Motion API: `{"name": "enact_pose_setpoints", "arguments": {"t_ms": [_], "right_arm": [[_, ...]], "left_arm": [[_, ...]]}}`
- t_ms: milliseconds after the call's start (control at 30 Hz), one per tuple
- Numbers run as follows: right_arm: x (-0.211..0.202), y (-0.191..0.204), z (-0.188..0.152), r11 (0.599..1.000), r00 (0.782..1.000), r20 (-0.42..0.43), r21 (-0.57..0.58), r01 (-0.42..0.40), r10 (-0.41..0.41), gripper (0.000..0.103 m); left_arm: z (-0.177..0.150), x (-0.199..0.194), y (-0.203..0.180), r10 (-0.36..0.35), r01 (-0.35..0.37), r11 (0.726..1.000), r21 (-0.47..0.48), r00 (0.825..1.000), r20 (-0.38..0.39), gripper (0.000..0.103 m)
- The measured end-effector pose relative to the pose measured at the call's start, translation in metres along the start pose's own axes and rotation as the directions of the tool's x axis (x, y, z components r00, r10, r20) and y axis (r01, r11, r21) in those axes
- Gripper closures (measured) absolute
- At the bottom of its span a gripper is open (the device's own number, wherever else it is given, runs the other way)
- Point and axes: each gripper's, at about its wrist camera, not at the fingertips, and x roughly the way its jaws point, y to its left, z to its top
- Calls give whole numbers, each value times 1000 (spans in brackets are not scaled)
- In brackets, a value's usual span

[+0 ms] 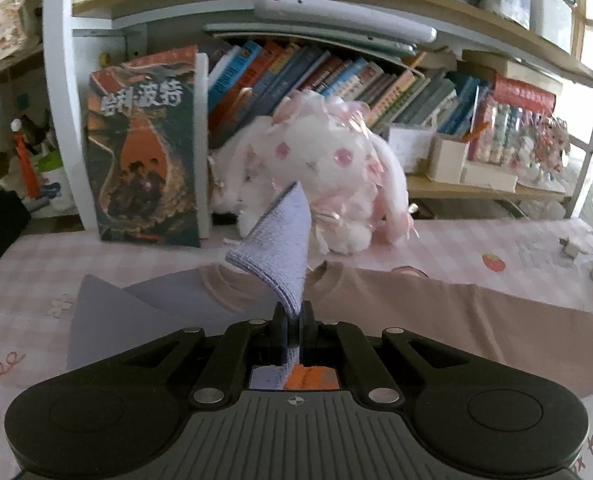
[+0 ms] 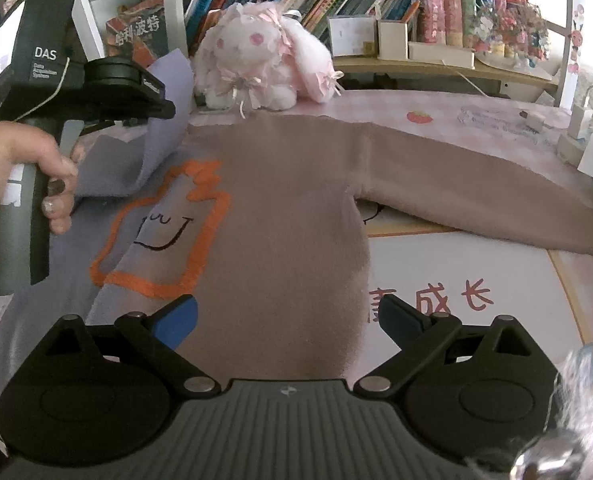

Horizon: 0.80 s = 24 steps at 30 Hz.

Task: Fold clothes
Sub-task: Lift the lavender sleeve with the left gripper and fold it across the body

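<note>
Sweater (image 2: pixel 280 208) sleeve pinched in left jaws; right agape.

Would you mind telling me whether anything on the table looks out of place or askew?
Nothing looks damaged or spilled. The sweater lies mid-fold: its lavender sleeve is pinched in the left tongs and lifted over the body, while the other sleeve lies stretched out flat.
</note>
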Motion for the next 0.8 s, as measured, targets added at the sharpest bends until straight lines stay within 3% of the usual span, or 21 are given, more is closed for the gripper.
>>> {"name": "enact_pose_setpoints", "arguments": {"t_ms": [533,800], "right_arm": [[2,-4,0,1000,999,-32,-15,1,-2,5],[-1,-12,-1,1000,999,-33,1,27,-27,5]], "left_arm": [[-19,29,-33,-3,10,996,93,997,-72,100],[-38,11,-53,-12,30,967,254,997,-72,100]]}}
